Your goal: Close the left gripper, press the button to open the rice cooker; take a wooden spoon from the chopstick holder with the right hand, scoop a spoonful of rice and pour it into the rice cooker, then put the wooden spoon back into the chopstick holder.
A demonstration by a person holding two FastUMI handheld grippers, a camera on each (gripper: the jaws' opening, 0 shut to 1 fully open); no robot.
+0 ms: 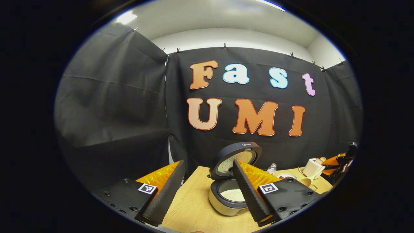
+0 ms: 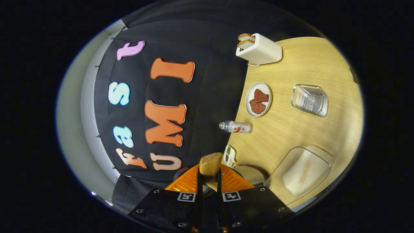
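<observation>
- The right gripper (image 2: 209, 181) is clamped on the wooden spoon (image 2: 210, 165), both fingers pressing its handle. The view is rolled sideways, so the spoon looks tipped, probably to pour or just after pouring. Whether any rice is on the bowl cannot be told.
- The left gripper (image 1: 207, 184) hangs idle with its fingers spread wide, holding nothing, back from the work.
- The rice cooker (image 1: 230, 194) sits just beyond the left gripper with its lid (image 1: 236, 159) up and white rice in the pot, so the button step looks done.
- A clear tub of rice (image 2: 302, 173) lies on the wooden table (image 2: 310, 58) near the right gripper.
- What may be the chopstick holder (image 1: 312, 167) stands at the table's far right, near the other gripper.
- A small bottle (image 2: 235, 127), a plate of food (image 2: 258, 98), a clear tray (image 2: 310, 99) and a toaster (image 2: 258, 49) lie farther off, apart from each other. Nothing visibly blocks the spoon's return, though the bottle is nearest.
</observation>
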